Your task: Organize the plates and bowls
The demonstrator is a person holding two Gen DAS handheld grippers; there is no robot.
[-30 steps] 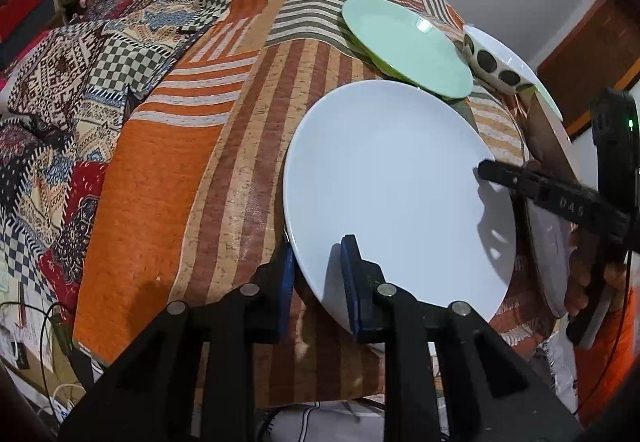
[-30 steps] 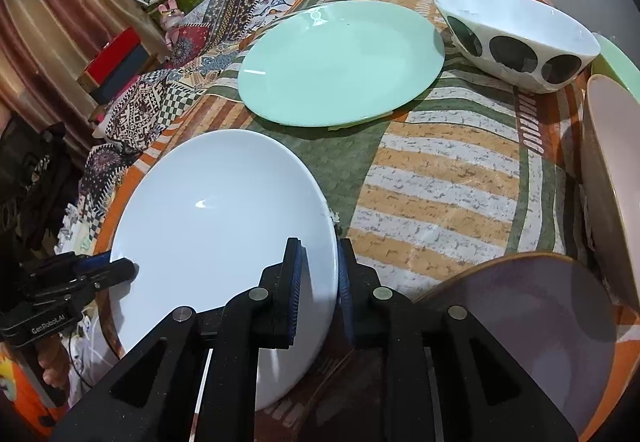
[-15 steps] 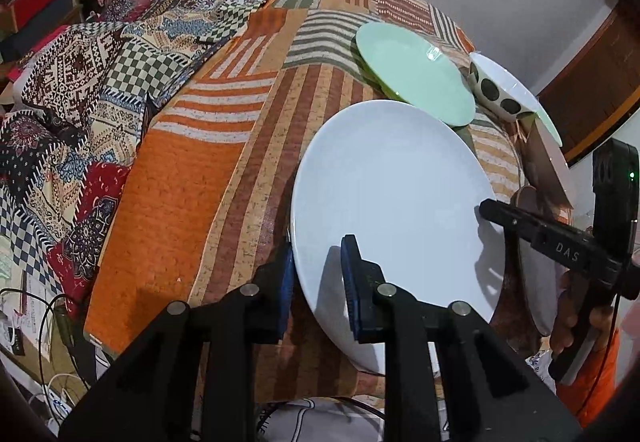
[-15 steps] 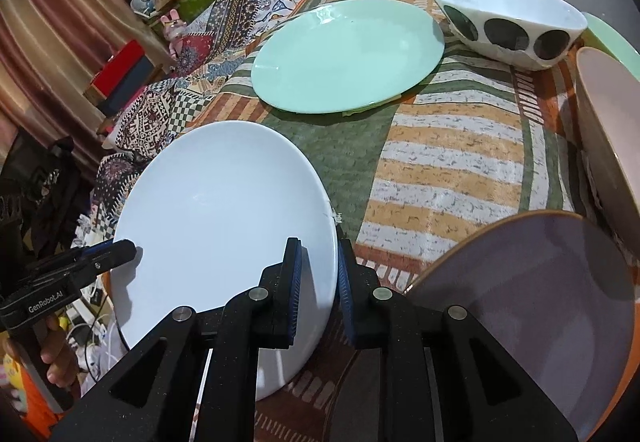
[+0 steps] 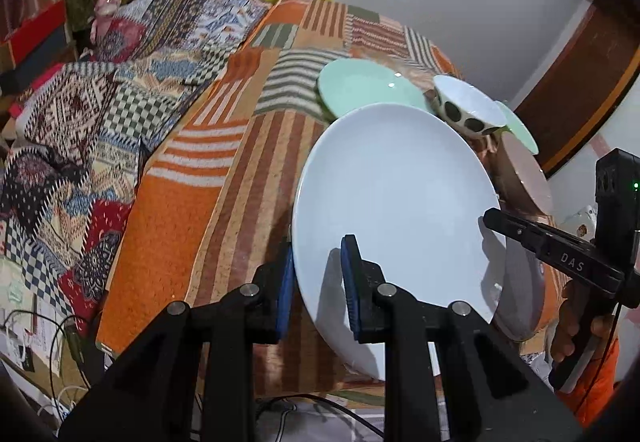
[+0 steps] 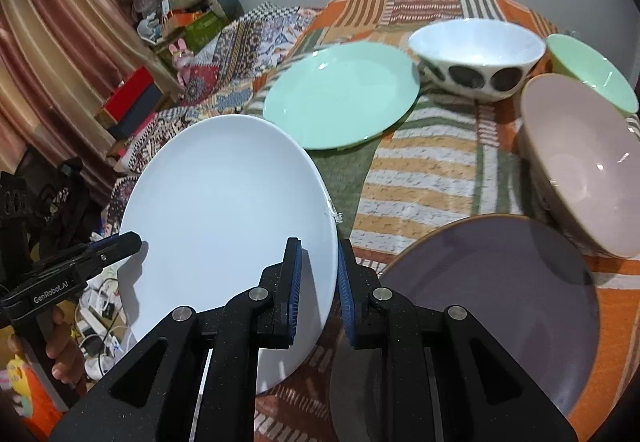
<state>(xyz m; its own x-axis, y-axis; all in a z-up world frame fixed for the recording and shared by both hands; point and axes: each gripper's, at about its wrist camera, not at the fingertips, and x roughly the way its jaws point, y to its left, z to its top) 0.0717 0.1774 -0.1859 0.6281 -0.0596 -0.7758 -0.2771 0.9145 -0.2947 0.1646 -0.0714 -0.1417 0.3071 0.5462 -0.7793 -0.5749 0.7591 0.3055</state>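
Note:
A large white plate [image 5: 394,201] is held in the air above the patchwork cloth, gripped from both sides. My left gripper [image 5: 318,282] is shut on its near rim. My right gripper [image 6: 318,282] is shut on the opposite rim of the white plate [image 6: 228,209], and shows at the right edge in the left wrist view [image 5: 494,219]. Beyond lie a mint green plate [image 6: 340,93], a white bowl with black dots [image 6: 476,55], a pink bowl [image 6: 580,165], a green bowl [image 6: 588,69] and a grey-purple plate [image 6: 492,290].
The patchwork cloth [image 5: 224,177] covers the surface, whose near edge drops to cables on the floor [image 5: 52,338]. Boxes and clutter [image 6: 160,37] stand to the far left by a curtain [image 6: 60,53].
Both grippers have lifted the white plate off the cloth and tilted it; the view has risen and pulled back, so the far bowls and wall show more.

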